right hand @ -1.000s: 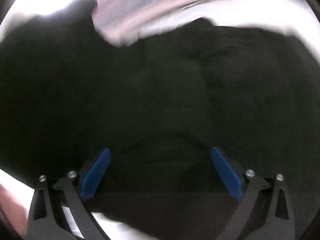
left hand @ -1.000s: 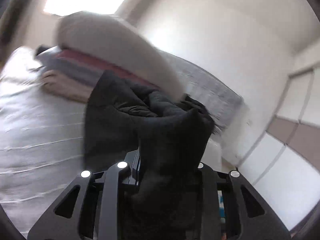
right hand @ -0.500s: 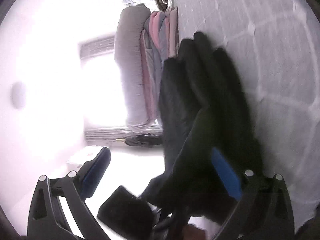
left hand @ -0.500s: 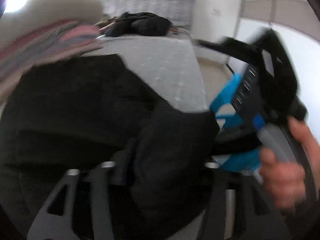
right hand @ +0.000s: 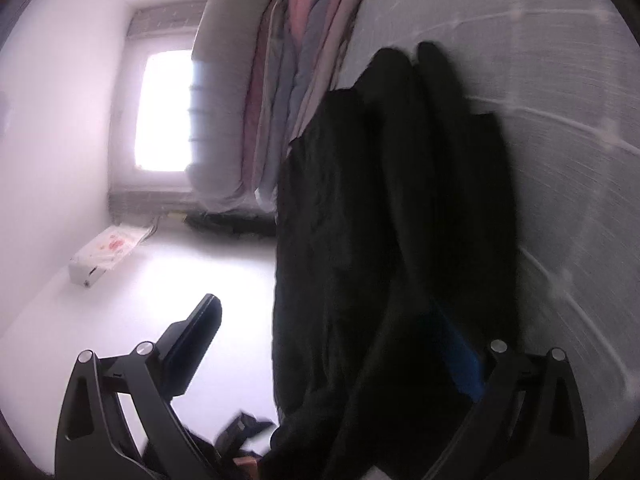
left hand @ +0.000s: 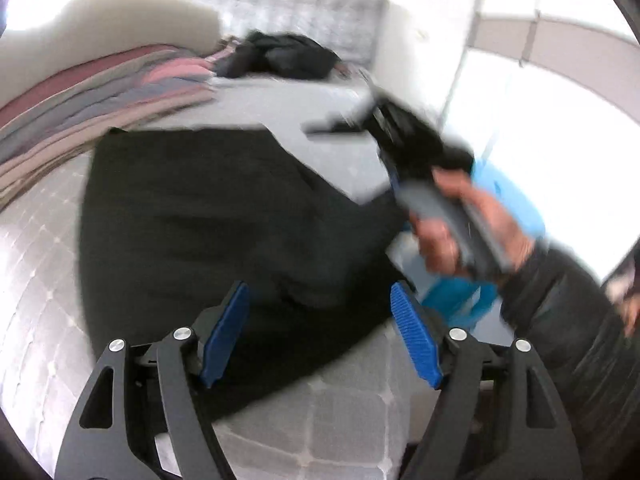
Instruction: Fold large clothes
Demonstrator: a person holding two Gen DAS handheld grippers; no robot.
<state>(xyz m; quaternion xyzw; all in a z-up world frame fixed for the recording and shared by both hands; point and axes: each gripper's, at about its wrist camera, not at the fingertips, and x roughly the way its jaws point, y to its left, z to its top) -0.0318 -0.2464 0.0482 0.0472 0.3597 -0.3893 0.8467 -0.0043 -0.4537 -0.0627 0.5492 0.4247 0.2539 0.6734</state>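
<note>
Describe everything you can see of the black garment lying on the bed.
The black garment is a large, matte, soft-looking cloth lying folded on the grey quilted mattress, its far edge straight, beside a stack of folded bedding. The left gripper stands open above its near edge, jaws just opened, pads clear of the cloth.

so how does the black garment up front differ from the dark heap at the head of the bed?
The black garment lies spread flat on the mattress, beside the stack of folded clothes; the dark heap sits bunched against the headboard. The garment looks far larger, though it is nearer the camera. Both are dark fabric on the same bed.
</note>
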